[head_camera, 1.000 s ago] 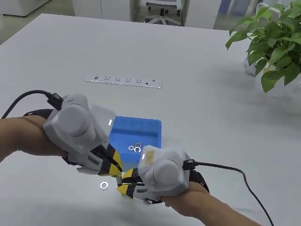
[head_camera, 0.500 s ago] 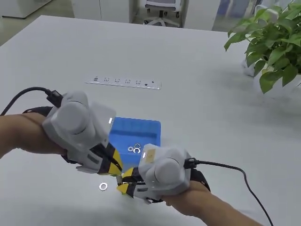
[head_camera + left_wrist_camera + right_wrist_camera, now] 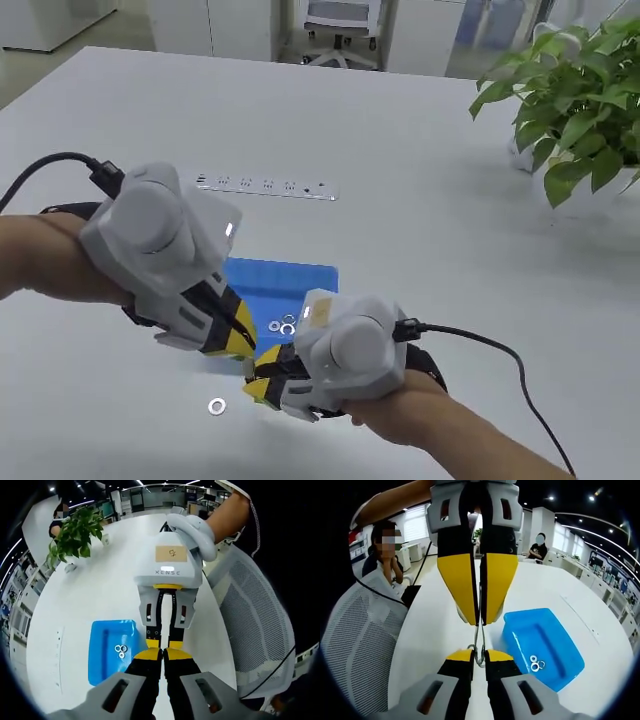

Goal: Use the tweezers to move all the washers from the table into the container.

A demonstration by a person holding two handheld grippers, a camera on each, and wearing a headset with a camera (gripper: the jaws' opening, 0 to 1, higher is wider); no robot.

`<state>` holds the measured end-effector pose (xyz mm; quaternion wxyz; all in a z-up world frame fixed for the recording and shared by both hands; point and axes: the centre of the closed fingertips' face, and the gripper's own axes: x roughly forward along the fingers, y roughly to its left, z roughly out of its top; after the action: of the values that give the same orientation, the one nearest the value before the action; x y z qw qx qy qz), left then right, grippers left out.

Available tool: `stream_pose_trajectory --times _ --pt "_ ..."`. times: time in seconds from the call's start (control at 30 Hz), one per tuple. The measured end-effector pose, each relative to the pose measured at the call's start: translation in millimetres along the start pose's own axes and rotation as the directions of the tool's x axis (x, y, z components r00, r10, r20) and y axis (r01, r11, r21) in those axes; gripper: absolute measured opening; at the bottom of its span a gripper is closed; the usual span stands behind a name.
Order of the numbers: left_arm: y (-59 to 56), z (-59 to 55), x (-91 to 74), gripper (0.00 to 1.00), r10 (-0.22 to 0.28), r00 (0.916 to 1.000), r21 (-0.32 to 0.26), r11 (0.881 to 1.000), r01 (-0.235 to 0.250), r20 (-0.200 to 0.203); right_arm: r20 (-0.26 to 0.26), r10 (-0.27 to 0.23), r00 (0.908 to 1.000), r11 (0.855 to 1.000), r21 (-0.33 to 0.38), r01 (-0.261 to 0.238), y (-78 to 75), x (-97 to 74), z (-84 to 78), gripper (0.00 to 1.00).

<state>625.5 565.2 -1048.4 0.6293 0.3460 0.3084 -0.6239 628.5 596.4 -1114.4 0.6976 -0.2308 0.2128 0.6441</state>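
A blue container (image 3: 296,280) lies on the white table with a few washers (image 3: 284,325) inside. One loose washer (image 3: 216,406) rests on the table in front of it. My left gripper (image 3: 245,350) and right gripper (image 3: 258,385) meet tip to tip just left of the container's near corner. In the right gripper view, thin metal tweezers (image 3: 479,635) run from between the left gripper's yellow fingers (image 3: 460,580) down into my right gripper (image 3: 479,656). Both sets of jaws are pressed onto the tweezers. In the left gripper view my left gripper (image 3: 163,654) is shut, with the container (image 3: 102,650) to its left.
A white power strip (image 3: 265,186) lies beyond the container. A potted plant (image 3: 580,110) stands at the far right. A black cable (image 3: 490,345) trails right from the right gripper. A mesh chair (image 3: 250,610) stands at the table's near edge, and people sit beyond it.
The head camera has tilted, so the whole scene sits slightly differently. Both grippers stay tip to tip at the same spot by the container. The loose washer has not moved.
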Motion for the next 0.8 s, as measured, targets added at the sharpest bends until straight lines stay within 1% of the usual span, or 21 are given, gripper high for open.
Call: stream_pose_trajectory --times 0.37,0.57,0.8 --pt "14.8 7.7 -12.4 0.06 0.012 0.9999 0.018 1.000 -0.012 -0.004 0.004 -0.010 0.9999 1.000 -0.021 0.010 -16.8 -7.3 13.6 0.10" --pt "25.9 10.9 -20.9 0.06 0.026 0.9996 0.031 0.999 -0.026 -0.005 0.008 -0.017 0.9998 0.999 -0.035 0.018 -28.1 -9.4 22.0 0.10" --pt "41.1 12.0 -26.9 0.06 0.051 0.9987 0.043 0.998 -0.051 -0.003 0.012 -0.034 0.9994 0.998 -0.048 0.034 -46.3 -10.0 29.6 0.10"
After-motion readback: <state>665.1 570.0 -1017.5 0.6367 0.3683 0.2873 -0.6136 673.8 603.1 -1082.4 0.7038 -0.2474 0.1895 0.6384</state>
